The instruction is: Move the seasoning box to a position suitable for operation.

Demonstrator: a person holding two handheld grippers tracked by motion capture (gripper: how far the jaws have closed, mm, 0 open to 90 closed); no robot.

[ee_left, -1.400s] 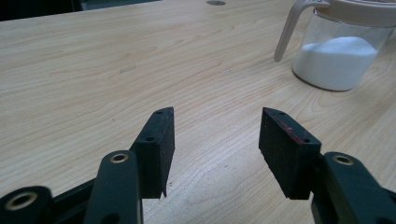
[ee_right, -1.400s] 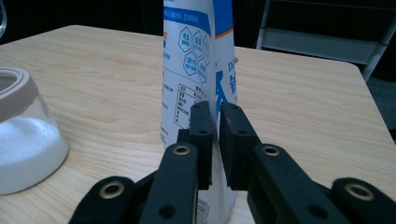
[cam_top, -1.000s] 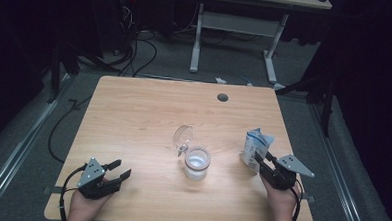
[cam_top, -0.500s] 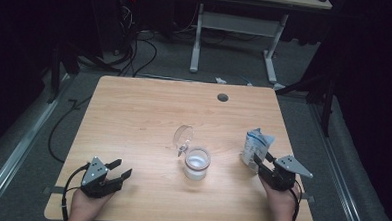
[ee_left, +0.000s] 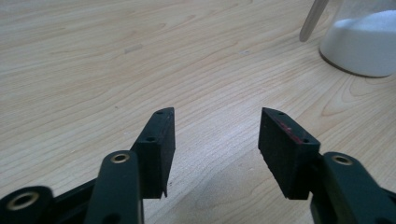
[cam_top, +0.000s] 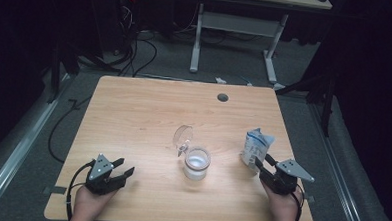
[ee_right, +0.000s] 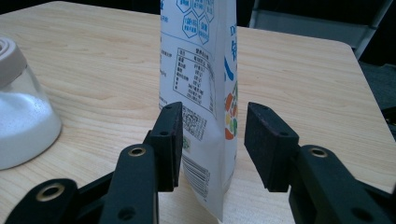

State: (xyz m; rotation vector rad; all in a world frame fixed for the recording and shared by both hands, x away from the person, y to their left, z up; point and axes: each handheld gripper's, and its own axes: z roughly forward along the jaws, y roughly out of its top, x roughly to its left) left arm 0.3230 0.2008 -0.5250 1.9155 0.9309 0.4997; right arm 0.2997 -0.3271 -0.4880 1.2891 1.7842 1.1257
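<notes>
Right gripper [ee_right: 212, 144] jaws just been opening, straddling upright pouch [ee_right: 201, 84], pads off it: pouch released beside jar [cam_top: 197, 163]. Left gripper [ee_left: 215, 140] wide, empty.

From my right tool [cam_top: 263, 162], the pouch [cam_top: 255, 147] stands upright just ahead, between its jaws, perhaps not quite touching. The jar [cam_top: 197, 163] sits on the counter [cam_top: 134, 113] to its left, ahead-right of my left tool [cam_top: 122, 170].

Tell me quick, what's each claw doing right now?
Left gripper: open, nothing between its jaws.
Right gripper: open, jaws just been opening, either side of the standing pouch.
</notes>
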